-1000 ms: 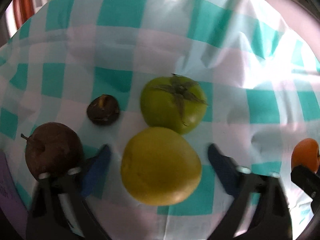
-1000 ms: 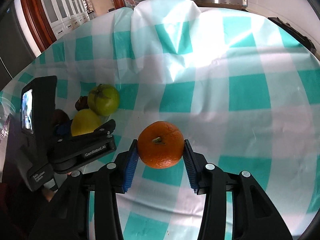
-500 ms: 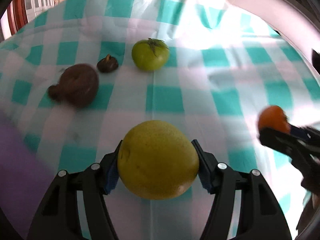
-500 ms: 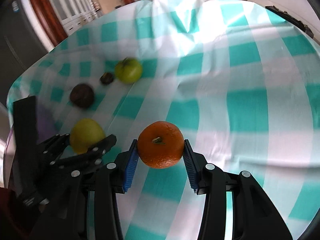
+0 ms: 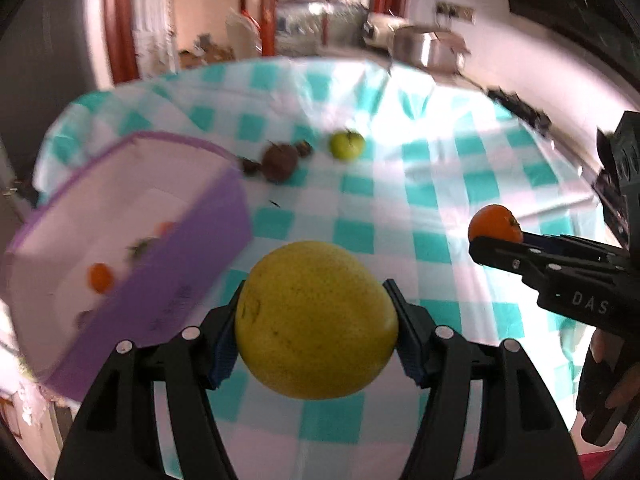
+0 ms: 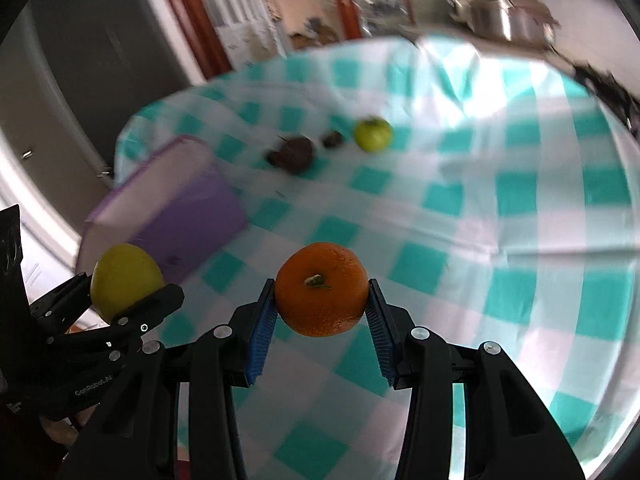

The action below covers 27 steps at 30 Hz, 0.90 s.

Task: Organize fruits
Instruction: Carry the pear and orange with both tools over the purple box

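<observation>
My left gripper [image 5: 316, 322] is shut on a large yellow fruit [image 5: 316, 320] and holds it above the checked tablecloth [image 5: 420, 200]. My right gripper [image 6: 321, 308] is shut on an orange [image 6: 321, 289], also lifted off the cloth. The left wrist view shows the orange [image 5: 495, 224] at the right; the right wrist view shows the yellow fruit [image 6: 126, 276] at the left. A purple box [image 5: 132, 236] holding a few small fruits stands at the left. A green fruit [image 5: 346, 145], a dark brown fruit [image 5: 280, 159] and a small dark fruit [image 5: 303, 148] lie far back on the cloth.
The purple box also shows in the right wrist view [image 6: 176, 208]. A metal pot [image 5: 424, 46] stands on the counter behind the table. A dark refrigerator [image 6: 80, 80] stands to the left. The table's left edge runs beside the box.
Both grippers have risen and pulled back from the cloth, each carrying its fruit. The fruits left on the cloth now look far away, and the purple box has come into view.
</observation>
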Each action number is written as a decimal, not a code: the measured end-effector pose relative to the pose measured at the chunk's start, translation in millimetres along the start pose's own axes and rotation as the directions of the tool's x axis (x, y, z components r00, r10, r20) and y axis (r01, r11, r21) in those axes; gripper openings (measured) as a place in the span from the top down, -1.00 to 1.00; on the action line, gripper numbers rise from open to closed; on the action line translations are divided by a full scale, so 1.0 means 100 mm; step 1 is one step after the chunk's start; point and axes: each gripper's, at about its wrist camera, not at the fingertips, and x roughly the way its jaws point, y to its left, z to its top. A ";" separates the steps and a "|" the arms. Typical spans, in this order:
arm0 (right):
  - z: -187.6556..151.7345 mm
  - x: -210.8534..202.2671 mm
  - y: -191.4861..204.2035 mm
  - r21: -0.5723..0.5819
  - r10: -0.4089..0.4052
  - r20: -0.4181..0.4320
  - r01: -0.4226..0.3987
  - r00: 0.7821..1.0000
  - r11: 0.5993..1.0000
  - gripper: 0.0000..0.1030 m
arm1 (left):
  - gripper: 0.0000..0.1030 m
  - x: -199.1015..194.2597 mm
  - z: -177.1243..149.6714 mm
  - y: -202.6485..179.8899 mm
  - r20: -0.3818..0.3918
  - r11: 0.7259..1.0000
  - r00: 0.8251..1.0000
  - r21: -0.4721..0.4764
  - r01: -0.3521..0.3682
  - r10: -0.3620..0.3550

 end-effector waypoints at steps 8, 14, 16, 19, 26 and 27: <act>0.10 -0.24 0.67 -0.143 0.110 0.032 -0.105 0.993 0.984 0.15 | -0.26 -0.63 0.05 0.48 0.063 0.987 0.988 -0.082 -0.136 0.141; 0.20 -0.13 0.91 -0.167 0.121 0.029 -0.114 0.992 0.979 0.15 | -0.26 -0.65 0.09 0.92 0.056 0.977 0.982 -0.124 -0.172 0.180; 0.28 -0.03 1.01 -0.164 0.120 0.027 -0.114 0.992 0.980 0.15 | -0.26 -0.61 0.11 1.07 0.050 0.977 0.982 -0.127 -0.173 0.181; 0.41 0.18 1.21 -0.163 0.121 0.021 -0.116 0.992 0.980 0.15 | -0.26 -0.47 0.20 1.36 0.033 0.980 0.985 -0.108 -0.167 0.171; 0.75 0.84 1.91 -0.189 0.119 -0.040 -0.124 0.992 0.974 0.15 | -0.26 -0.08 0.49 2.21 -0.050 0.987 0.988 -0.064 -0.150 0.147; 0.78 0.97 2.01 -0.190 0.114 -0.059 -0.123 0.992 0.974 0.15 | -0.26 0.01 0.52 2.35 -0.074 0.988 0.988 -0.059 -0.140 0.135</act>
